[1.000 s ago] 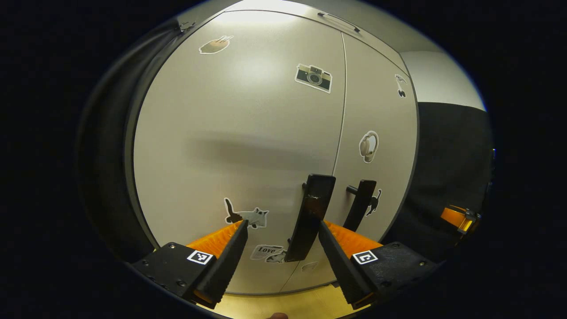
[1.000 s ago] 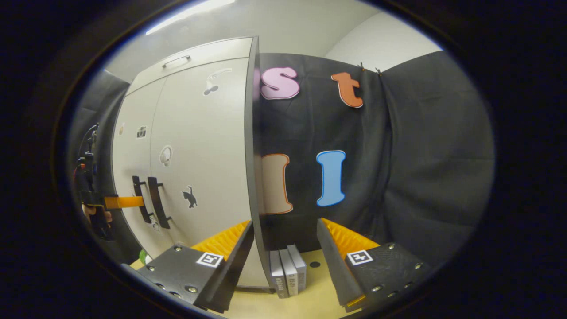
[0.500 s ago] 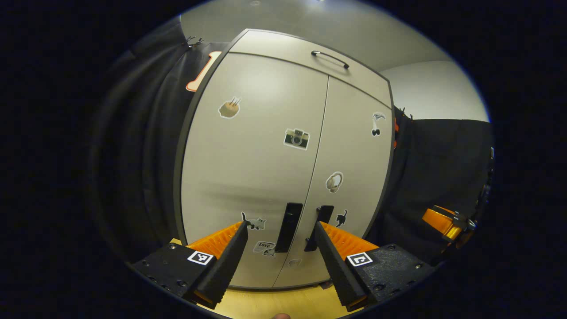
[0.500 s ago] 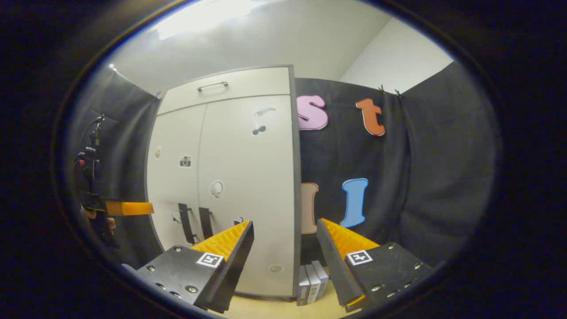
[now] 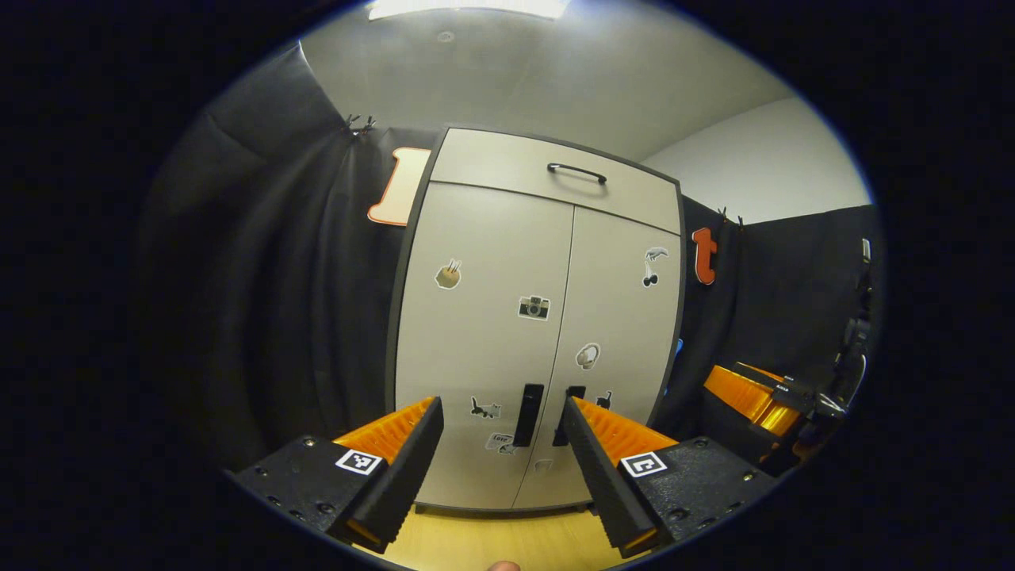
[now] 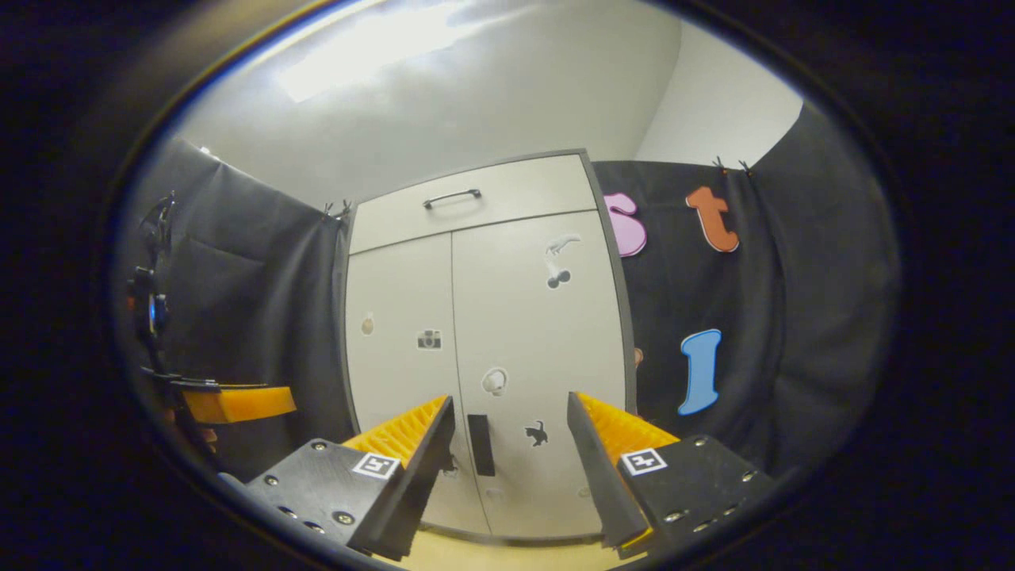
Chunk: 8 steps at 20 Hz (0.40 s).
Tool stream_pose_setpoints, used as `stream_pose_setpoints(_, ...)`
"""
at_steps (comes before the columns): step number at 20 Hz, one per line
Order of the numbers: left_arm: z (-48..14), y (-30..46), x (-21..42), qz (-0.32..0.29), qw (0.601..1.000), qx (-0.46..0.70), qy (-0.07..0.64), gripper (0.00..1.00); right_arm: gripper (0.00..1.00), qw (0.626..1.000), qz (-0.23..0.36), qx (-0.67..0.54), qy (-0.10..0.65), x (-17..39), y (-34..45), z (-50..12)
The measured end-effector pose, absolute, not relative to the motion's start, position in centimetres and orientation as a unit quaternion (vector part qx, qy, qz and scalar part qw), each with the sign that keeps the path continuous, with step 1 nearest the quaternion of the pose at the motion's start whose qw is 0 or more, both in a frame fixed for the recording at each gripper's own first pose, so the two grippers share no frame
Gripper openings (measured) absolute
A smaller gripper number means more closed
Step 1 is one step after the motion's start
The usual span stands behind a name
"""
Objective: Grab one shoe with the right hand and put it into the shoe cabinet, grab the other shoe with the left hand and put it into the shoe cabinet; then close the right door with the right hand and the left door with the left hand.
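Booth space separates both empty, parted claws (image 5: 501, 412) (image 6: 507, 408) from closed shoe cabinet (image 5: 507, 317).

Pale shoe cabinet (image 5: 507, 333), both doors shut.

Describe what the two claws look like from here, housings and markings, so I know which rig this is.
Each claw, left claw and right claw, has two wedge-shaped fingers with ridged inner faces, mounted on black blocks with screws. Each block carries a small square black-and-white marker. In the left gripper view the other claw's body shows an orange part.
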State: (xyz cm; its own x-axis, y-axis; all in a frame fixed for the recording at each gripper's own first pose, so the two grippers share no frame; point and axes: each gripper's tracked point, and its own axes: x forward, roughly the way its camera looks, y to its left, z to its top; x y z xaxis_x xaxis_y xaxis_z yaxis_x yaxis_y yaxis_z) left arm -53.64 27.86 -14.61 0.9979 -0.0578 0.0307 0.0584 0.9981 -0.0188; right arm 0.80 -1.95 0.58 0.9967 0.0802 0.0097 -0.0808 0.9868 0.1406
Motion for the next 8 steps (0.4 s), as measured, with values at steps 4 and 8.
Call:
stream_pose_setpoints(4, -14.00, 28.12, -54.33, -0.023, 0.999, -0.004, -0.023, 0.94, 0.86, 0.997, 0.043, 0.069, -0.002, 0.37, -1.58, 0.44)
stream_pose_setpoints(8, -14.05, 28.08, -54.10, -0.021, 0.999, 0.003, -0.023, 0.94, 0.86, 0.997, 0.037, 0.061, -0.003, 0.04, -2.09, 0.33)
